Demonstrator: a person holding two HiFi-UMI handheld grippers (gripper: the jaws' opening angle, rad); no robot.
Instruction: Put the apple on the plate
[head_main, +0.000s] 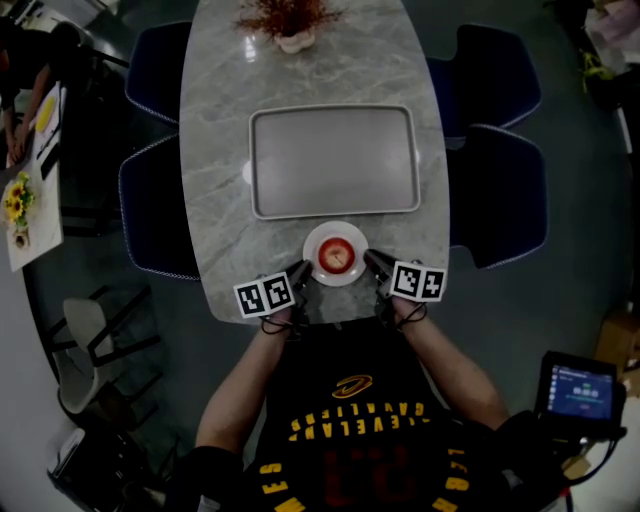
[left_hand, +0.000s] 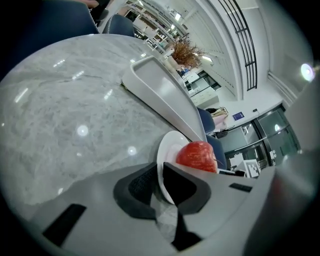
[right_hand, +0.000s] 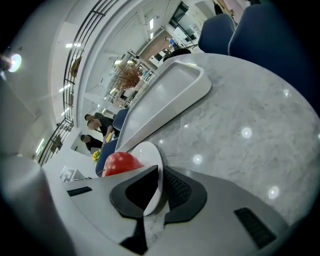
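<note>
Head view: the grey marble worktop (head_main: 215, 150) is a long oval with rounded ends. The white round plate (head_main: 336, 227) lies close to its near edge, in front of the person. Just beyond the plate, a narrow strip of marble apart, is a grey rectangular tray (head_main: 333, 160) with a raised rim and nothing in it. Bare marble runs down both long sides of the tray. A dried plant in a white pot (head_main: 290, 22) is at the far end. Dark blue chairs (head_main: 500, 195) stand at both long sides.

Contents: the red apple (head_main: 336, 256) sits in the middle of the plate.

The left gripper (head_main: 302, 272) is at the plate's left rim and the right gripper (head_main: 372, 262) at its right rim.

Left gripper view: the fingers (left_hand: 137, 187) are closed onto the plate's rim, one above and one below it. Right gripper view: the fingers (right_hand: 180, 192) pinch the opposite rim the same way. Whether the plate is clear of the marble cannot be told.

Writing: the black shirt (head_main: 350, 465) carries yellow lettering, "CLEVELAND CAVALIERS", upside down to the camera. Each gripper's cube shows black-and-white square markers.
</note>
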